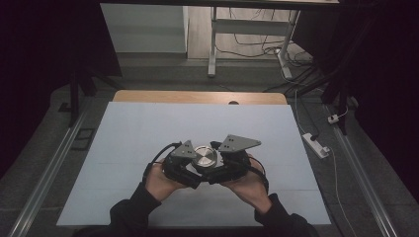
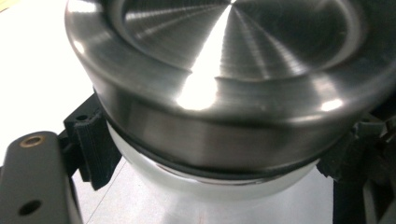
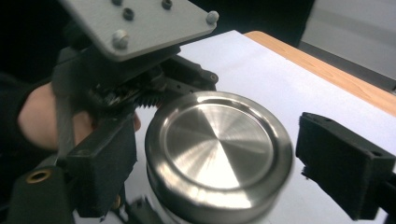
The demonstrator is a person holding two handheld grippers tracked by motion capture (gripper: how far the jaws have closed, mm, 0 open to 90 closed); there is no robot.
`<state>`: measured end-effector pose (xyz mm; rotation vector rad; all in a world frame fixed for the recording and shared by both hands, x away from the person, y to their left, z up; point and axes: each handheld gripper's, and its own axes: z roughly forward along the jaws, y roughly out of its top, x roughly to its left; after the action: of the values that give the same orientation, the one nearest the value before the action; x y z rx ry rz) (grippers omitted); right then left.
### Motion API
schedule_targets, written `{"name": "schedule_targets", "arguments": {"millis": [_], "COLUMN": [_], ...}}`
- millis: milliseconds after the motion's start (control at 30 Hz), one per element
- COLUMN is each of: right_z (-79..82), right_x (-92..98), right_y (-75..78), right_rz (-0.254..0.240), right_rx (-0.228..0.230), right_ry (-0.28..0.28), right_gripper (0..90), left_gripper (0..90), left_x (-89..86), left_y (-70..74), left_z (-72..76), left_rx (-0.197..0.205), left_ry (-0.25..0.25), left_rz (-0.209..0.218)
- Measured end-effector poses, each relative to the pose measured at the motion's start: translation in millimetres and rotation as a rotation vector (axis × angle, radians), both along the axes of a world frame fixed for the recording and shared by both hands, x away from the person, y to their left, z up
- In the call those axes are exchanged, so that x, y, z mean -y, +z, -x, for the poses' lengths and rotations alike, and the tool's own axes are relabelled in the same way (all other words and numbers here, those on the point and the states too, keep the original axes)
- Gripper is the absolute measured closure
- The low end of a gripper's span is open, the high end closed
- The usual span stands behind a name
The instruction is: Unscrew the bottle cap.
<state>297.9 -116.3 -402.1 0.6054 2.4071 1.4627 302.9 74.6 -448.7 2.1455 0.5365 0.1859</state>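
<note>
Dim room all around, white sheet over a wooden table [image 1: 148, 96] lit in the middle, desk legs and loose cables on the floor beyond. Dead centre on that white surface [image 1: 123, 148]: a round steel canister [image 1: 206, 159], hemmed in from both sides. From the left, left hand [image 1: 159, 183] gripping the left gripper [image 1: 193, 170], jaws closed tight on the canister's body below the lid, ribbed black pads [image 2: 95, 149] pressed against the pale wall under the dark seal ring. Brushed metal lid [image 3: 219, 142] on top, circular machining marks, raised rim, bright wedge of glare across the dished centre. Over to the right, right hand [image 1: 249, 185] with the right gripper [image 1: 217, 168], jaws standing partly open around the lid, left pad [image 3: 105, 163] just beside the rim, right pad [image 3: 343, 163] clearly apart from it with white table showing in the gap; no squeeze on the lid visible. High view: both grey three-cornered plates flanking the lid, sleeves entering from the bottom edge. Left gripper view: close-up of the seal and the pale body beneath the lid, hidden from above. Right gripper view: left gripper's plate [image 3: 140, 25] and gear teeth beyond the lid, wooden table edge at upper right.
</note>
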Motion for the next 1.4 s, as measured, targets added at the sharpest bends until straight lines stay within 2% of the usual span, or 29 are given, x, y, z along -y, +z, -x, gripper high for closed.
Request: {"name": "schedule_targets", "arguments": {"millis": [67, 133, 200, 233, 267, 300, 333, 400, 467, 500, 533, 567, 633, 700, 767, 933, 1000, 1167, 1300, 1400], "right_z": [0.8, 1.9, 2.3, 1.7, 0.9, -0.4, -2.6, -7.1, -14.7, -19.4, -22.8, -24.6, -23.3, -18.5, -11.0, 0.2, 1.2, 3.1, -0.9, -2.8], "right_x": [-2.5, -2.2, -1.2, -0.4, 0.9, 2.9, 5.8, 11.0, 18.6, 22.0, 23.6, 24.2, 24.2, 21.4, 16.5, 1.7, -1.3, 0.8, 5.9, 9.8], "right_y": [-2.5, -2.9, -1.5, -0.8, -0.1, 0.7, 1.6, 2.0, 1.3, 0.7, -0.1, -0.5, 0.8, 4.4, 7.7, 3.7, -0.2, 0.2, 2.0, 4.4], "right_rz": [0.000, -0.002, -0.001, 0.001, -0.001, -0.004, 0.000, -0.010, -0.040, -0.054, -0.058, -0.047, -0.032, -0.011, 0.007, 0.030, 0.033, 0.001, -0.041, -0.066], "right_rx": [0.002, 0.010, 0.015, 0.017, 0.010, 0.005, 0.004, -0.003, -0.038, -0.080, -0.118, -0.135, -0.139, -0.122, -0.072, -0.028, -0.016, 0.008, -0.030, -0.040], "right_ry": [-0.022, -0.030, -0.012, 0.009, 0.038, 0.083, 0.142, 0.234, 0.320, 0.337, 0.323, 0.292, 0.238, 0.181, 0.126, 0.039, 0.020, 0.023, 0.054, 0.062], "right_gripper": [18.4, 19.1, 19.3, 19.3, 19.3, 19.3, 19.3, 19.2, 18.8, 17.5, 11.6, 8.0, 7.9, 7.9, 8.2, 12.6, 17.3, 19.0, 19.2, 19.2], "left_gripper": [15.4, 15.4, 15.4, 15.4, 15.4, 15.4, 15.4, 15.4, 15.4, 15.4, 15.4, 15.4, 15.4, 15.4, 15.4, 15.4, 15.4, 15.4, 15.4, 15.4], "left_x": [2.5, 1.6, 1.4, -0.1, -1.5, -1.5, -2.5, -1.2, 2.3, 3.3, 3.3, 2.8, 0.1, -2.2, -2.7, 0.1, 1.8, 0.3, 0.8, 0.2], "left_y": [1.5, 2.1, 2.4, 2.7, 2.4, 2.4, 2.0, 2.0, 2.5, 3.1, 3.5, 3.4, 2.9, 2.8, 2.4, 2.9, 3.6, 4.1, 3.7, 2.7], "left_z": [2.0, 1.7, 1.5, 0.6, 0.5, 0.5, 0.5, 1.5, 3.1, 2.9, 2.4, 1.7, 0.4, -0.8, -1.0, 1.0, 2.5, 1.9, 2.0, 0.9], "left_rx": [0.012, 0.014, 0.009, -0.009, -0.014, -0.014, -0.022, -0.031, -0.034, -0.034, -0.033, -0.034, -0.032, -0.026, -0.021, -0.017, -0.015, -0.014, -0.010, -0.011], "left_ry": [0.000, -0.012, -0.021, -0.063, -0.092, -0.092, -0.151, -0.196, -0.199, -0.190, -0.180, -0.163, -0.129, -0.095, -0.066, -0.065, -0.061, -0.073, -0.084, -0.086], "left_rz": [-0.016, -0.015, -0.008, 0.009, 0.022, 0.022, 0.038, 0.055, 0.062, 0.053, 0.047, 0.046, 0.041, 0.026, 0.019, 0.016, 0.012, 0.012, 0.010, 0.000]}}
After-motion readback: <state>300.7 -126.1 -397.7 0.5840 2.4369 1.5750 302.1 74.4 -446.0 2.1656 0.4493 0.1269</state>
